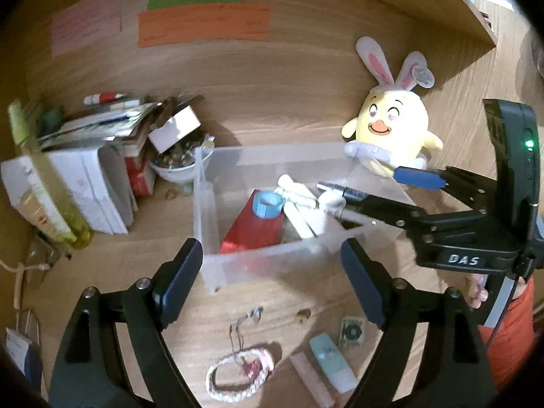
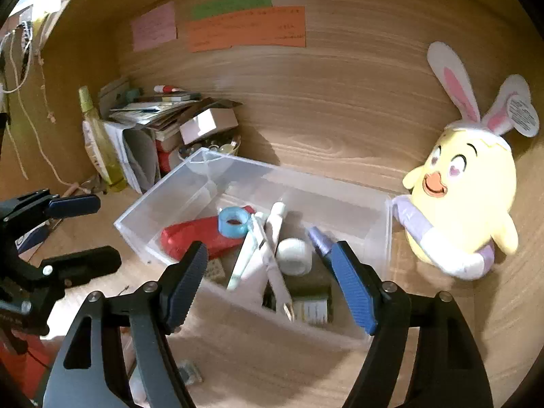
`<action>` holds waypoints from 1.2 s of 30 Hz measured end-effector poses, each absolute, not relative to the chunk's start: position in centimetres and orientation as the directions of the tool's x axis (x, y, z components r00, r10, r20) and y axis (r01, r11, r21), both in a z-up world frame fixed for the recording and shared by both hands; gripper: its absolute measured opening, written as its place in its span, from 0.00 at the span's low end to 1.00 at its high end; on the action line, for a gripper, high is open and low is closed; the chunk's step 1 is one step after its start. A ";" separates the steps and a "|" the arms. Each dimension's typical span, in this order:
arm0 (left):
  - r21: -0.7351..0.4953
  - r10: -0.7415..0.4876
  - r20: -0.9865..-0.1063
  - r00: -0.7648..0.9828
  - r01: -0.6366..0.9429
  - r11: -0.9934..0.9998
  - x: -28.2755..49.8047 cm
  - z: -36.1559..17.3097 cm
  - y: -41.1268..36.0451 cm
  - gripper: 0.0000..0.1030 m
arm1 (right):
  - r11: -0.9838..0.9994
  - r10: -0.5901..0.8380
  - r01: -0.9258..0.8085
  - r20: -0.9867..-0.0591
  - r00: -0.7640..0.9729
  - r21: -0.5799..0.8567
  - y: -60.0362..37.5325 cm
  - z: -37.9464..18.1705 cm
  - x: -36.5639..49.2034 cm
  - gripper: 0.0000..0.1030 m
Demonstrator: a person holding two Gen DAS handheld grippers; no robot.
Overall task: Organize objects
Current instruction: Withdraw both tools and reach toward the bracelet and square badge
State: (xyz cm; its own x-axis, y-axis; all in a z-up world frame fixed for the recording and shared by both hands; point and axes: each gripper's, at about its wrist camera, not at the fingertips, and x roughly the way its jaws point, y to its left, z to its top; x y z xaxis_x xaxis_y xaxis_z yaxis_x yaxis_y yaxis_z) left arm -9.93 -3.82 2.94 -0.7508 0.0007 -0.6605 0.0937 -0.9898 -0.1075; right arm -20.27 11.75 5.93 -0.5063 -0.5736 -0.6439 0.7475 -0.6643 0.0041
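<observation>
Both the left gripper (image 1: 272,282) and the right gripper (image 2: 270,287) hang released and empty over the one clear plastic bin (image 2: 136,234) on the wooden counter (image 2: 272,367), so a drop-off looks just done. By my count four loose things wait nearest: one braided bracelet (image 1: 238,374), one mint tube (image 1: 331,357), one pink stick (image 1: 311,379) and one small packet (image 1: 352,333), so the next move calls for reaching down to one.

Wooden desk (image 2: 340,374) in a wood-panelled nook, grain running level across the back wall (image 2: 340,102). Pink (image 2: 154,30), green (image 2: 231,4) and orange (image 2: 246,29) paper notes stuck high up. Warm light, dark corners.
</observation>
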 end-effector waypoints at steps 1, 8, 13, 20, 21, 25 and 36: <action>-0.109 -0.002 -0.663 -0.749 0.100 -0.989 -9.6 2.8 -3.9 0.81 | -0.664 -0.577 0.748 -0.642 -0.505 0.008 12.0 5.9 -19.9 0.70; -0.131 -0.017 -0.700 -0.714 0.151 -0.980 -7.9 0.9 -5.2 0.81 | -0.661 -0.590 0.750 -0.627 -0.508 0.015 13.7 5.5 -17.5 0.73; -0.114 -0.038 -0.727 -0.685 0.175 -0.978 -6.9 -0.7 -5.4 0.81 | -0.661 -0.601 0.749 -0.624 -0.500 0.036 14.3 4.8 -16.1 0.74; -0.112 -0.042 -0.743 -0.668 0.186 -0.976 -5.1 -2.1 -5.6 0.81 | -0.670 -0.591 0.739 -0.649 -0.479 0.064 14.3 3.0 -14.7 0.74; -0.114 -0.040 -0.746 -0.664 0.187 -0.976 -4.9 -2.3 -5.7 0.81 | -0.671 -0.587 0.738 -0.655 -0.476 0.065 14.2 2.6 -14.6 0.74; -0.124 -0.032 -0.767 -0.641 0.196 -0.973 -4.4 -3.5 -6.1 0.81 | -0.673 -0.578 0.736 -0.676 -0.457 0.078 14.0 1.4 -14.1 0.74; -0.146 -0.010 -0.798 -0.602 0.210 -0.967 -2.9 -6.4 -6.2 0.81 | -0.647 -0.554 0.759 -0.733 -0.395 0.080 12.9 -1.6 -12.6 0.74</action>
State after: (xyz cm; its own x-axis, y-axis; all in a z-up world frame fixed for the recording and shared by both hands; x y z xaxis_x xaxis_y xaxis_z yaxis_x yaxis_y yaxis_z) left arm -2.90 -6.23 -6.39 -0.6022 -0.0101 -0.7983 0.2097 -0.9668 -0.1459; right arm -12.60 12.88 -1.63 -0.3950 -0.5543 -0.7326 0.7586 -0.6466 0.0801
